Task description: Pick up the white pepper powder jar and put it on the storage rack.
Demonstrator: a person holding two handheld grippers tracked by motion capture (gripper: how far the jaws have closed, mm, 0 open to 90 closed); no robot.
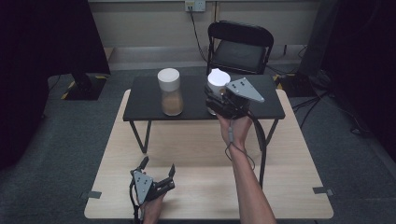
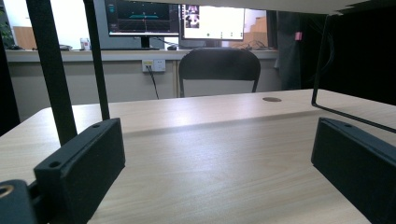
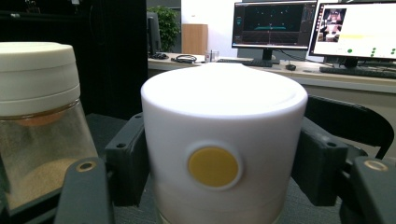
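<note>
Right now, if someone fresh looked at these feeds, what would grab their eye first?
Most striking is the white-lidded jar with a yellow dot on its lid, clamped between the jaws of the right hand-held gripper on the black raised shelf. Beside it on the shelf stands a second jar, clear, part full of brown powder. The left hand-held gripper rests open on the wooden table, near the front edge.

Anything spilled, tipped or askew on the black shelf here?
Nothing stands out. The clear jar of brown powder with a white lid stands upright, and the right gripper clamps the white-lidded jar with a yellow dot, also upright. No spill shows.
</note>
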